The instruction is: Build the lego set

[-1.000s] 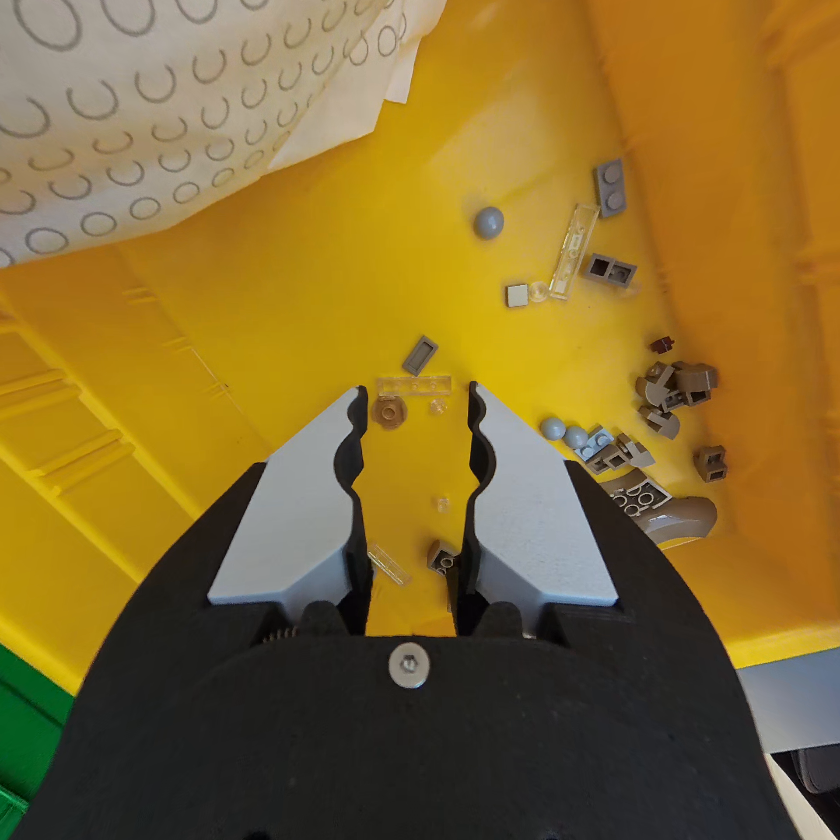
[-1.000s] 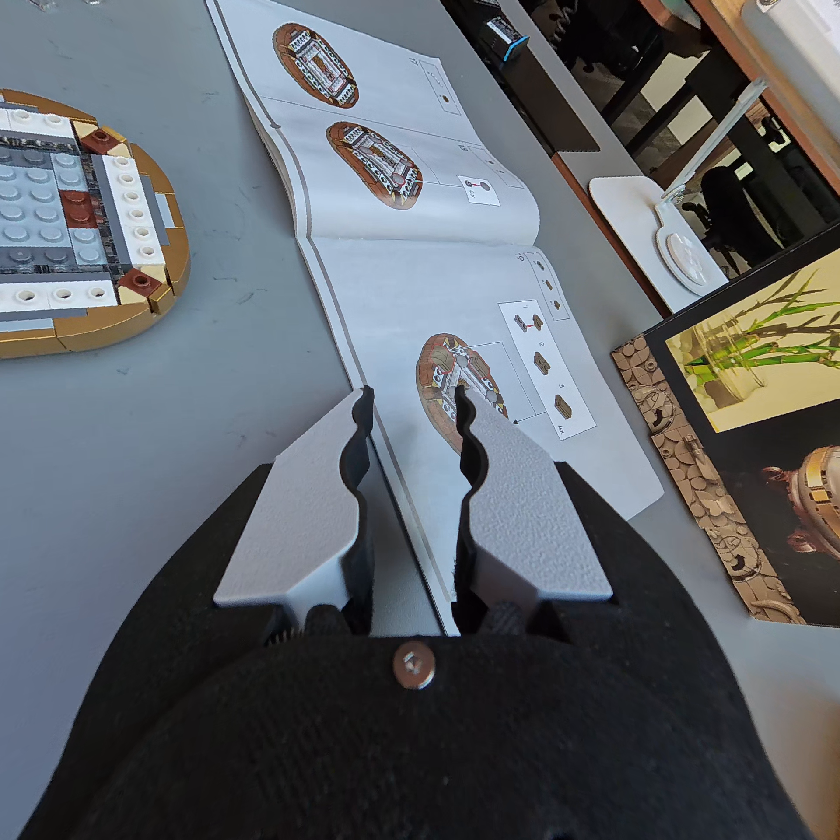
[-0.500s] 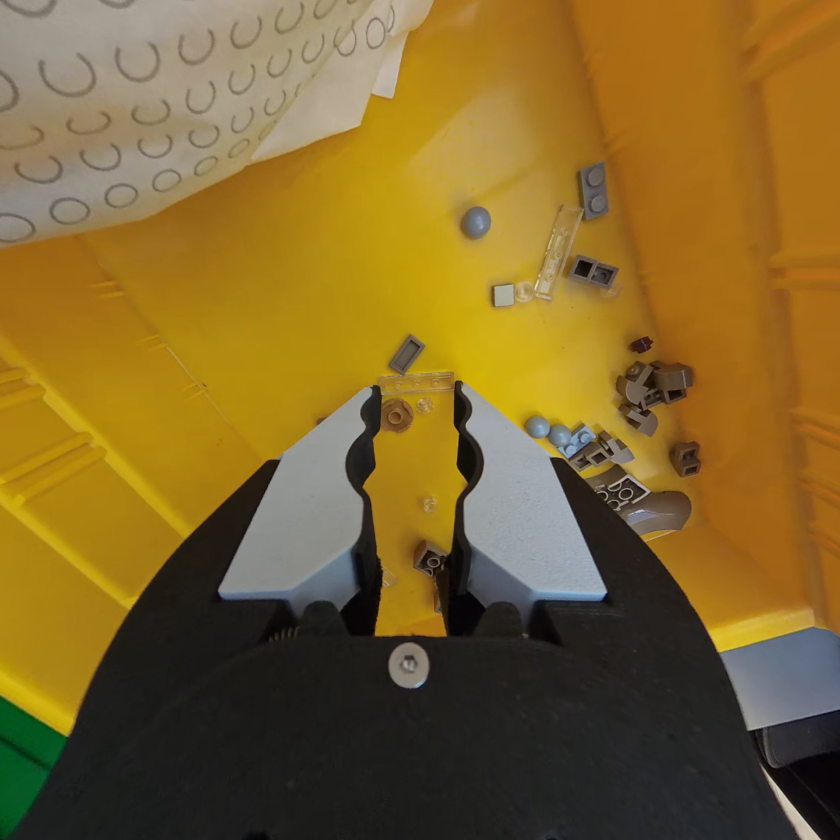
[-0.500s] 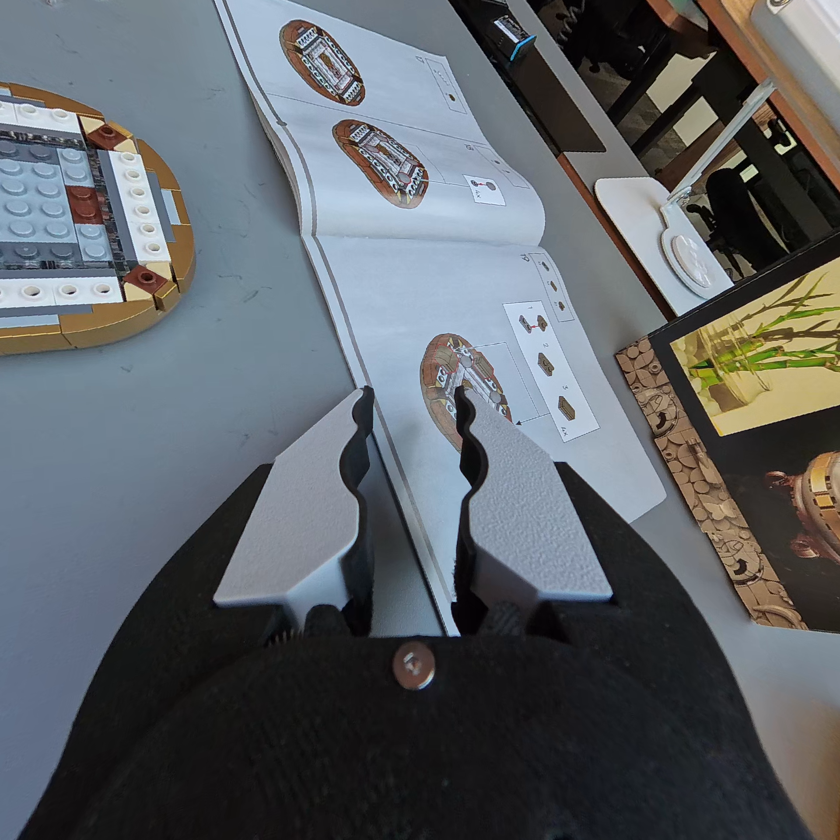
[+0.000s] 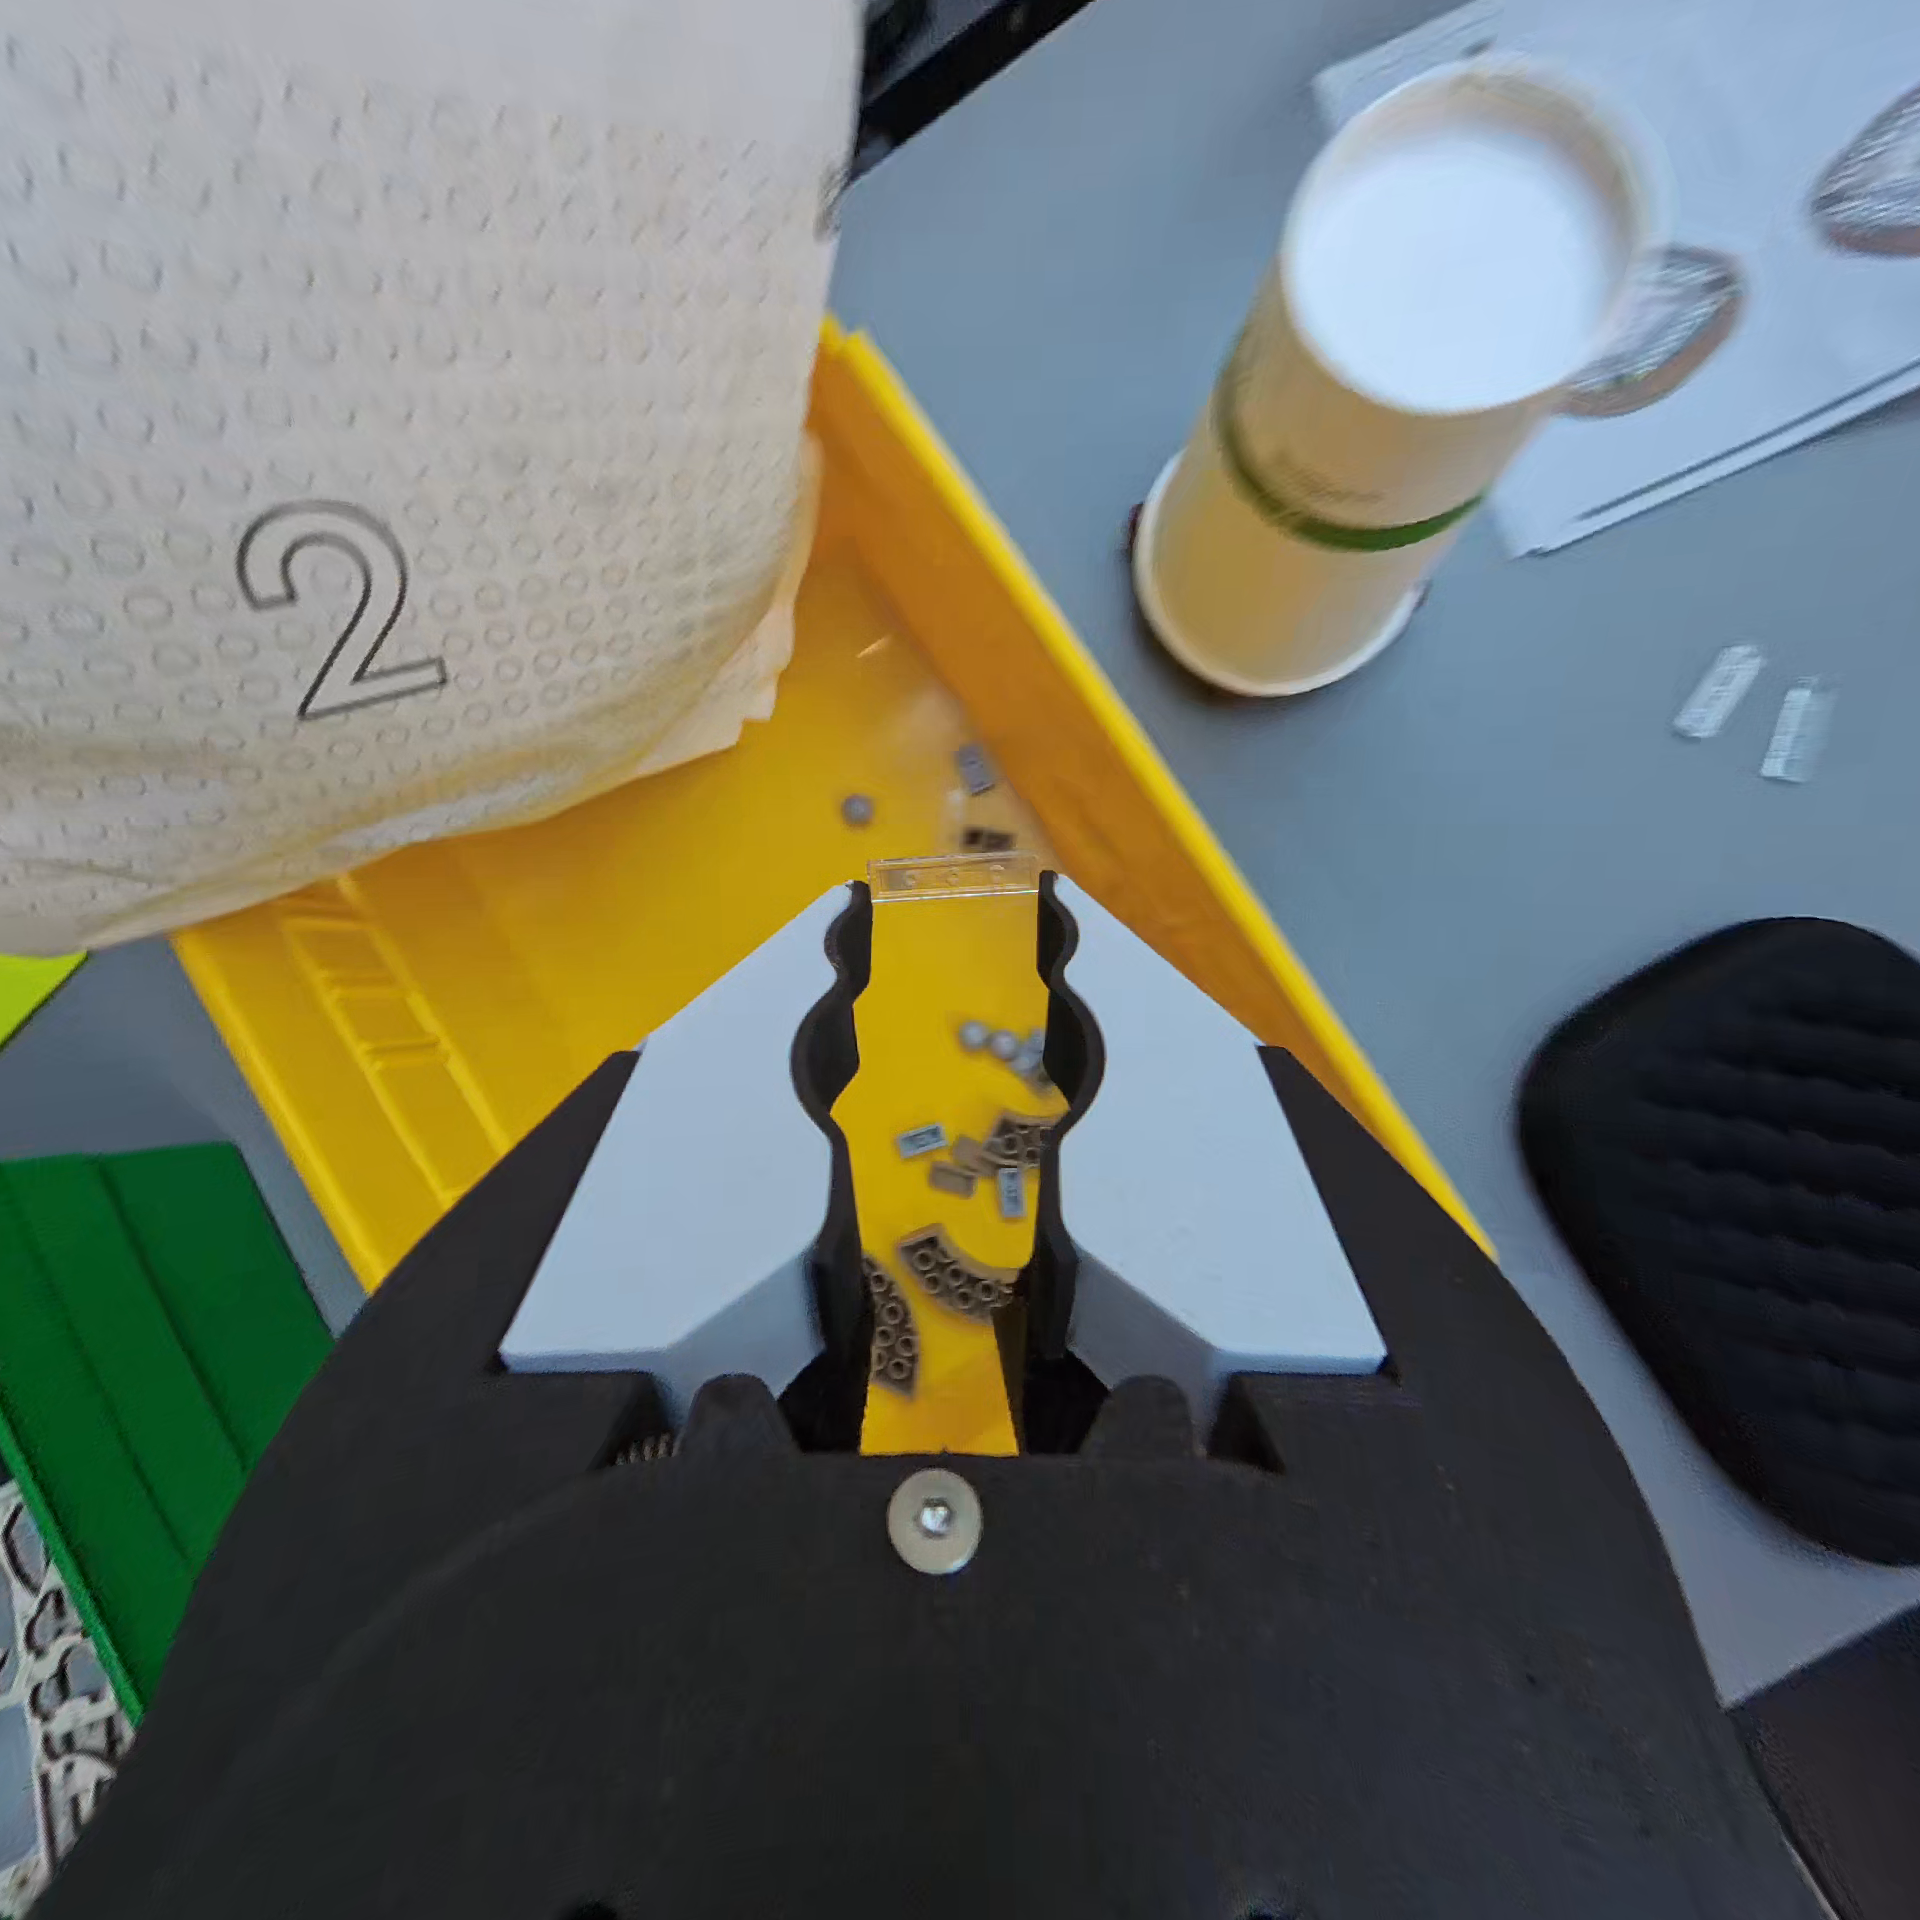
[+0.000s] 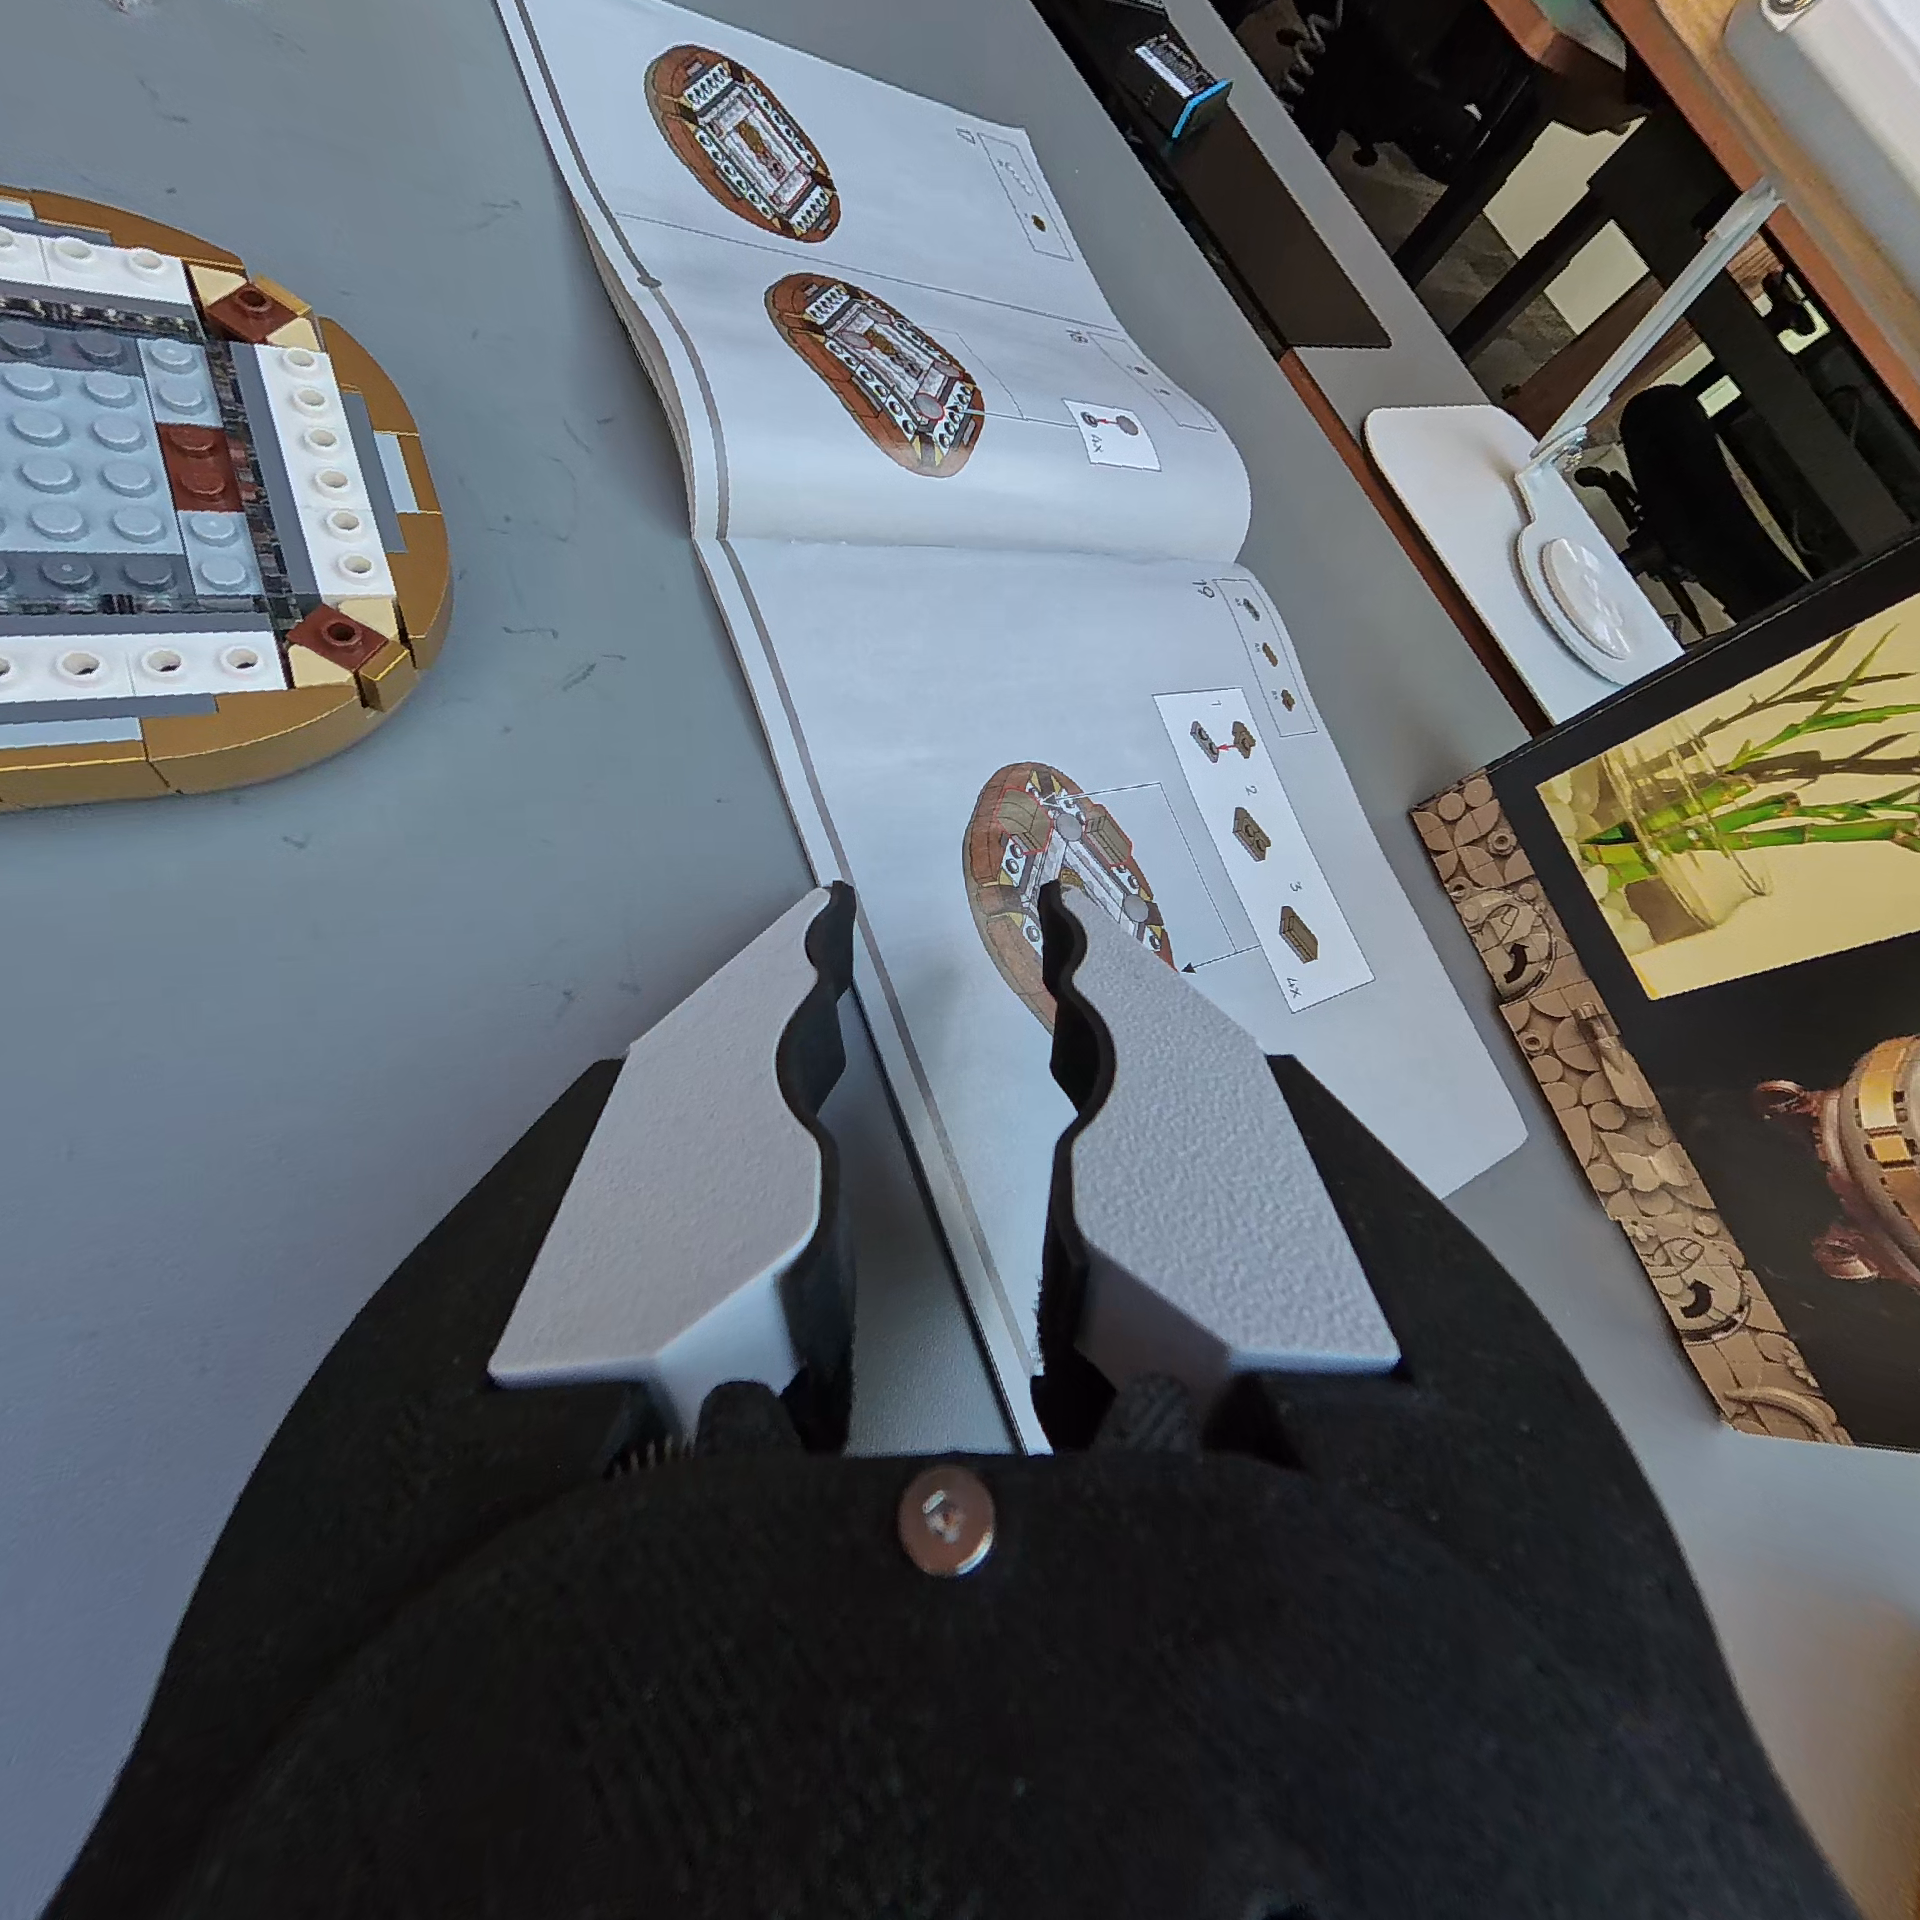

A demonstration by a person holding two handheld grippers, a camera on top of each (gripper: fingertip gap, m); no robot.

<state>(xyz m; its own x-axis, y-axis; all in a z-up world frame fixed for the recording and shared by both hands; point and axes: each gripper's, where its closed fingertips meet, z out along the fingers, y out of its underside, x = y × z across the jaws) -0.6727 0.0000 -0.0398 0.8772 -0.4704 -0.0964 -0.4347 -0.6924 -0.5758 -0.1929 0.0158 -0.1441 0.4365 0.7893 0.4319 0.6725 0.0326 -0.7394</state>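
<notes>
While pinched endwise, clear plate (image 5: 953, 875) spans left claw (image 5: 951, 883) tips.

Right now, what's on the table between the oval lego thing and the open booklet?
Nothing: in the right wrist view, only bare grey table separates the oval lego base from the instruction booklet.

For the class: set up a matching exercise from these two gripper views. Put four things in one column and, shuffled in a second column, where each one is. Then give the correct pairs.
Things
1. clear strip piece
2. paper cup
3. instruction booklet
4. oval lego base

Places
A. lying open on the grey table, under the right gripper
B. standing on the table beside the yellow tray
C. held across the tips of the left gripper
D. on the table, left of the booklet

Pairs: 1-C, 2-B, 3-A, 4-D
</notes>
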